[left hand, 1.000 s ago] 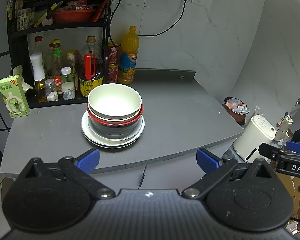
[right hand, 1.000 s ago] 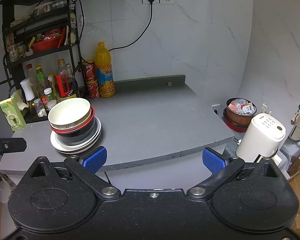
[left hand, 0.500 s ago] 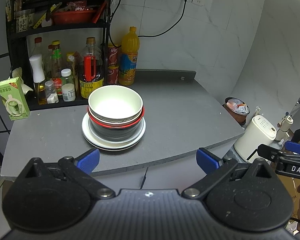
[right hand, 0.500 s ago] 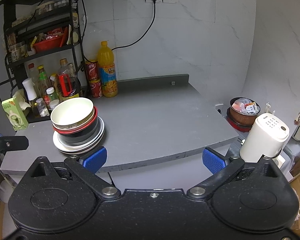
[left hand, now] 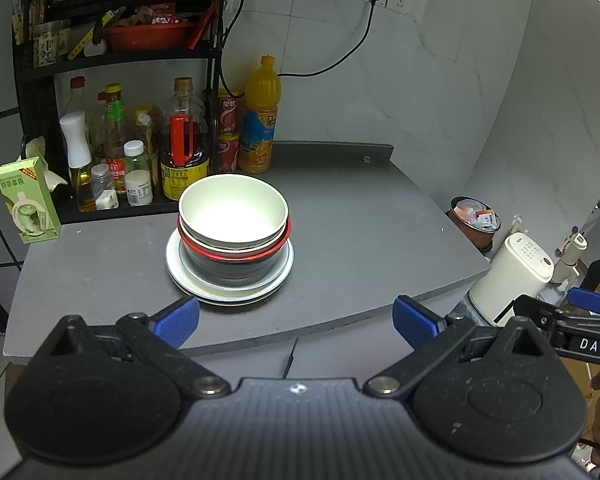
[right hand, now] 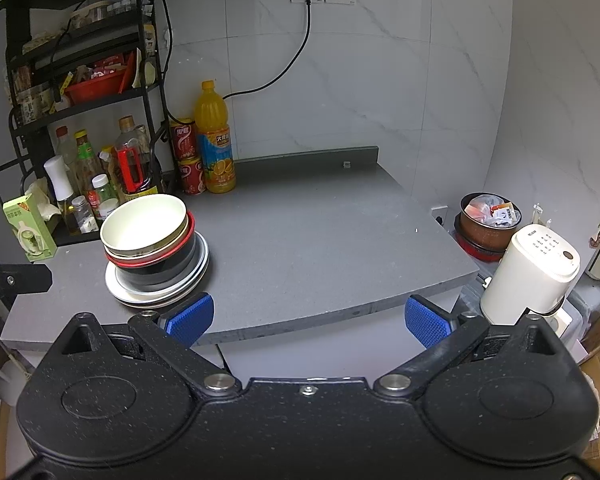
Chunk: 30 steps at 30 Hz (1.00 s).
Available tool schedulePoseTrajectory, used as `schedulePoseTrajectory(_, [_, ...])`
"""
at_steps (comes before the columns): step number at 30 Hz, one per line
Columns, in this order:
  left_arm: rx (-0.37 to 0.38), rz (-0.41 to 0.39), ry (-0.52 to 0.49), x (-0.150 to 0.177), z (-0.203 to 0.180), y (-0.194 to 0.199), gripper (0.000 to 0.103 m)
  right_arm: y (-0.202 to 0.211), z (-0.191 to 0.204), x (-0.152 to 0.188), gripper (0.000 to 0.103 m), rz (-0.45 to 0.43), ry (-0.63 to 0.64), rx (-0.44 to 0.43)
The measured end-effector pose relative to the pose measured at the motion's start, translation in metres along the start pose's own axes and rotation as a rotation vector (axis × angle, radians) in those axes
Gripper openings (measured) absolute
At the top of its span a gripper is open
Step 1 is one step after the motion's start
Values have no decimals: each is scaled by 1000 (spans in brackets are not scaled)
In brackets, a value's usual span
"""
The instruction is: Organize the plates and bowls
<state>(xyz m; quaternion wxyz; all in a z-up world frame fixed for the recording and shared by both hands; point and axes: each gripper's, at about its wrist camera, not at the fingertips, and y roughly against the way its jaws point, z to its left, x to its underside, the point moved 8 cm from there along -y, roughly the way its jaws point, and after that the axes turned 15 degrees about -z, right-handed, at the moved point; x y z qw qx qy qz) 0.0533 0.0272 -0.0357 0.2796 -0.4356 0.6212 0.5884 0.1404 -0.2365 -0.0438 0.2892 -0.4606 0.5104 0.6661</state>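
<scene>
A stack of dishes stands on the grey counter [left hand: 360, 216]: a cream bowl [left hand: 233, 212] on top, nested in a red-rimmed black bowl [left hand: 236, 264], on white plates [left hand: 228, 294]. The right wrist view shows the same stack, with the cream bowl [right hand: 144, 224] and the plates [right hand: 156, 296] at the counter's left. My left gripper [left hand: 296, 322] hangs open in front of the counter edge, short of the stack, holding nothing. My right gripper [right hand: 308, 320] is also open and empty, off the front edge, right of the stack.
A black rack [left hand: 116, 60] with bottles and jars fills the back left. An orange juice bottle [left hand: 260, 120] and red cans [left hand: 228, 144] stand by the wall. A green carton [left hand: 26, 200] sits at the left. Beyond the counter's right edge stand a white kettle [right hand: 530, 272] and a brown pot [right hand: 488, 220].
Both grippers have drifted slightly; the stack sits a little more to the right in the right wrist view. Both stay open and the dishes have not moved.
</scene>
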Motion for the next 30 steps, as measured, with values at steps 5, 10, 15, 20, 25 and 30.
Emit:
schedulePoseTrajectory(5, [3,0,-3,1,-3,0,102,-1,-1,1,103,1,0,2])
schedulePoseTrajectory(10, [0,3,-4,1,-4,-1,102,-1,-3,2,103,4,-5,6])
schedulePoseTrajectory(15, [1,8,-5,1,-6,-3,102,-3,-4,2,103,6,-10,10])
schedulePoseTrajectory(20, [1,16,-3,3,-5,-4,102,-3,-4,3,103,7,-6,6])
schedulePoseTrajectory(25, [-5,21,5,4,-1,-7,102,-4,-3,4,103,13,-10,6])
schedulePoseTrajectory(30, [-9,29,10,5,4,-10,102,-8,0,6,103,24,-9,3])
